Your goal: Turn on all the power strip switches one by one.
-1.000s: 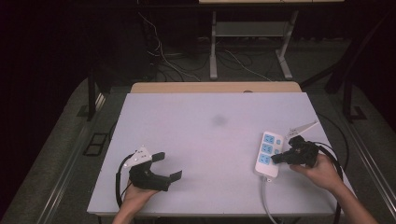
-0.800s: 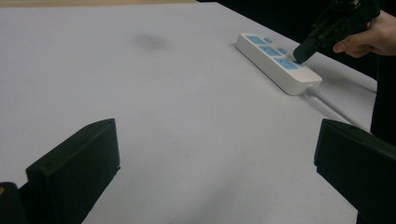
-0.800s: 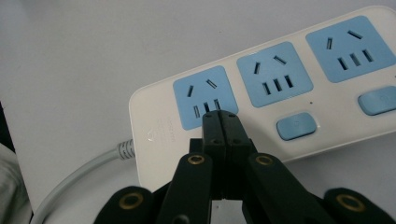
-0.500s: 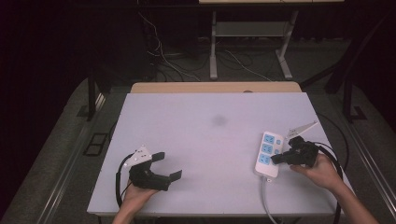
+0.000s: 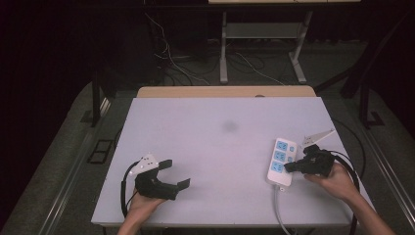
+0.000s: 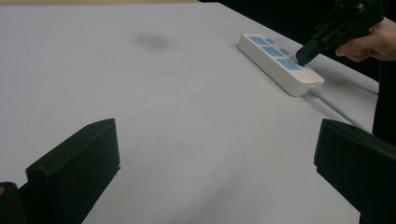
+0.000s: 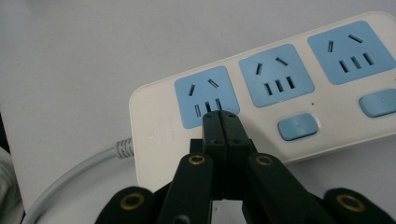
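A: What did the high view give you?

B: A pale, matte white surface [image 5: 215, 147] with a wooden strip along its far edge and one faint grey smudge [image 5: 229, 126] near the middle. The left hand-held gripper [image 5: 172, 173] lay near the front left corner, black and blocky, with its jaws spread wide and nothing between them. A white oblong power strip [image 5: 281, 162] with rounded corners lay at the right, its grey cord [image 5: 280, 215] running off the front edge. The right hand-held gripper [image 5: 289, 167] rested its tip on the strip's near end.

A: And the left gripper view?

B: The two black jaws rose wide apart at the bottom corners, flat-faced and dull, over bare surface. Farther off, the power strip showed its thickness and smooth plastic side, which the high view did not. The right hand-held gripper came down on its nearest blue socket [image 6: 287, 64], held by a hand [image 6: 369, 42].

A: The right gripper view?

B: The detail was here. The strip carried three square blue socket faces with dark slots, and two rounded blue buttons [image 7: 297, 126] along one side. The jaws were closed flush against each other, holding nothing, with brass-coloured screws in their black arms. Their tip sat at the edge of the end socket nearest the cord; I could not tell whether it pressed the plastic. The cord's ribbed grey collar [image 7: 123, 147] showed where it entered the strip.
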The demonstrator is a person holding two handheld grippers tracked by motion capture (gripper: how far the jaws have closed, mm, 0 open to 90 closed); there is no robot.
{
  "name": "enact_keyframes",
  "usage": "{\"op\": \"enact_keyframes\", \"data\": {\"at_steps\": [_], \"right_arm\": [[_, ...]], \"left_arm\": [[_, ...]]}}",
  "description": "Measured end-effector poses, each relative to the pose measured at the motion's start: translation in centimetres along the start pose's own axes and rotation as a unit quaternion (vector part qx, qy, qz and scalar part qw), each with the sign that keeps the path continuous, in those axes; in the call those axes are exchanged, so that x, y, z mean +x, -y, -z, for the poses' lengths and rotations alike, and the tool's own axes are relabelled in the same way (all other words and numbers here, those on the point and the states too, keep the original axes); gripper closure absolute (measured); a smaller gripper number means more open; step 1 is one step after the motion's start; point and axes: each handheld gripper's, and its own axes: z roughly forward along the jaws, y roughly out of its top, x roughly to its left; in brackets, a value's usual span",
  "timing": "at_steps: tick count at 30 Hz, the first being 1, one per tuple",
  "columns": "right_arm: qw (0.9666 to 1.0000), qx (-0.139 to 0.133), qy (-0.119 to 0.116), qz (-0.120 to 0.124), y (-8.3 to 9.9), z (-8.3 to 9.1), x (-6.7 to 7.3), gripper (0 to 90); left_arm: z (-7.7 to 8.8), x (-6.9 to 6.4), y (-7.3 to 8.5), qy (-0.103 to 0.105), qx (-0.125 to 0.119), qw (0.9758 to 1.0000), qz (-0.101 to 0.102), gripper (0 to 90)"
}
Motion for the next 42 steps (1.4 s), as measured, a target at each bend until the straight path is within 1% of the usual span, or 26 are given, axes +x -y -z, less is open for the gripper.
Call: {"op": "enact_keyframes", "data": {"at_steps": [1, 3, 8, 10, 12, 17, 21, 30, 42], "right_arm": [[1.0000, -0.007, 0.000, 0.000, 0.0, 0.0, 0.1, 90.0], [1.0000, 0.000, 0.002, 0.001, 0.0, 0.1, 0.2, 90.0], [1.0000, 0.001, -0.006, -0.003, 0.0, 0.1, 0.2, 90.0], [0.9999, -0.004, -0.014, -0.003, 0.0, 0.1, 0.2, 90.0], [0.9998, -0.007, -0.017, -0.008, -0.1, 0.4, 0.4, 90.0], [0.9997, -0.012, -0.022, -0.008, -0.3, 1.0, 0.5, 90.0], [0.9996, -0.017, -0.022, -0.003, -0.8, 1.7, 0.7, 90.0], [0.9997, -0.015, -0.016, 0.009, -2.0, 3.0, 1.0, 90.0], [0.9999, -0.012, -0.004, 0.008, -3.2, 3.9, 0.1, 90.0]], "left_arm": [[0.0, 0.0, 0.0, 0.000, 0.000, 1.0000, 0.000, 0.0], [0.0, 0.0, 0.0, 0.001, -0.001, 1.0000, 0.000, 0.0], [0.1, -0.1, 0.0, 0.000, -0.001, 1.0000, -0.002, 0.0], [0.1, -0.1, 0.0, 0.000, -0.002, 1.0000, -0.001, 0.0], [0.1, 0.0, 0.0, 0.000, -0.001, 1.0000, 0.000, 0.0], [0.1, 0.0, 0.0, 0.000, -0.001, 1.0000, 0.000, 0.0], [0.1, 0.0, 0.0, -0.001, -0.002, 1.0000, -0.001, 0.0], [0.2, 0.0, 0.0, -0.001, -0.001, 1.0000, -0.001, 0.0], [0.2, 0.0, 0.0, -0.002, 0.000, 1.0000, -0.001, 0.0]]}}
